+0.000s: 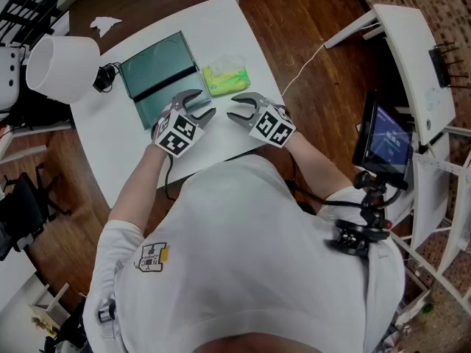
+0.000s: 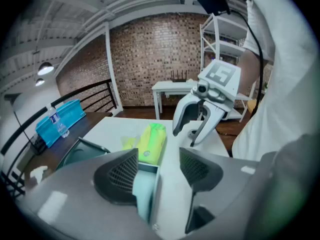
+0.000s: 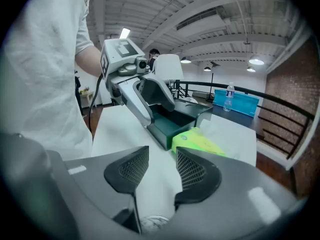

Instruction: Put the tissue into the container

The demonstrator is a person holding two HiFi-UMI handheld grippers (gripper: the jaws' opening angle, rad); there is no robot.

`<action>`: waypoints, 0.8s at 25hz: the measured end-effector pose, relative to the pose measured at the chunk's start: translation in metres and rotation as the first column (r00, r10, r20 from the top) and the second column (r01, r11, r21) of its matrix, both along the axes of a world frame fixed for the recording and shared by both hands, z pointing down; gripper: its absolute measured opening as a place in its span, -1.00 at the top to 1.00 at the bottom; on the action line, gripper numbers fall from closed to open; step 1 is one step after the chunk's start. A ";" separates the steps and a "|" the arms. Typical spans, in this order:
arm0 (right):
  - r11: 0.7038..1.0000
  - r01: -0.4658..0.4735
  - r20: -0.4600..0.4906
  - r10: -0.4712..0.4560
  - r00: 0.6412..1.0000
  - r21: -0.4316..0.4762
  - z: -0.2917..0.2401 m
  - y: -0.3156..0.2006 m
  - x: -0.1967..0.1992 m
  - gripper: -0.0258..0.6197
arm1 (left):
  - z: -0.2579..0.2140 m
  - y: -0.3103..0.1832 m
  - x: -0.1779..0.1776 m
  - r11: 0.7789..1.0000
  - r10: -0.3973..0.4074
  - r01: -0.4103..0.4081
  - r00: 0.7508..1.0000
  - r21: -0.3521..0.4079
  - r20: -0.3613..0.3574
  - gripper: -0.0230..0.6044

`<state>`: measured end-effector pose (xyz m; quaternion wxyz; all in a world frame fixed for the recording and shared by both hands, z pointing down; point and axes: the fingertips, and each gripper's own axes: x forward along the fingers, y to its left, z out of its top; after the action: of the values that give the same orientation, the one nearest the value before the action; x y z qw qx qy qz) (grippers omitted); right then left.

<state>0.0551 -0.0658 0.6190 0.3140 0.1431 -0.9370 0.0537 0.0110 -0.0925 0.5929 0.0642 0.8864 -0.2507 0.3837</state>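
A green tissue pack point(image 1: 226, 79) lies on the white table point(image 1: 125, 149), just right of the dark green container point(image 1: 158, 76), a flat box whose inside shows. My left gripper point(image 1: 202, 107) and right gripper point(image 1: 237, 109) hover side by side near the table's front edge, below the pack and pointing at each other. Both are open with nothing between the jaws. In the left gripper view, my left gripper point(image 2: 159, 166) faces the pack point(image 2: 152, 141), the container point(image 2: 80, 151) and the right gripper point(image 2: 192, 126). In the right gripper view, my right gripper point(image 3: 162, 169) faces the pack point(image 3: 200, 141) and container point(image 3: 175, 121).
A white lamp shade point(image 1: 62, 66) stands at the table's left end, with a black cable beside it. A screen on a stand point(image 1: 383, 142) and a white rack point(image 1: 423, 72) are to the right. A blue box point(image 2: 60, 116) sits on a dark table beyond.
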 end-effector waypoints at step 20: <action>0.982 0.188 -0.242 -0.179 0.954 0.013 0.031 -0.046 0.002 -0.49 | 0.066 -0.046 -0.010 0.967 0.254 -0.223 0.870 -0.122 0.423 -0.84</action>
<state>0.0567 -0.1117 0.6501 0.4260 0.0667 -0.9022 -0.0102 0.0012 -0.1385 0.6589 -0.0106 0.7996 -0.1337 0.5853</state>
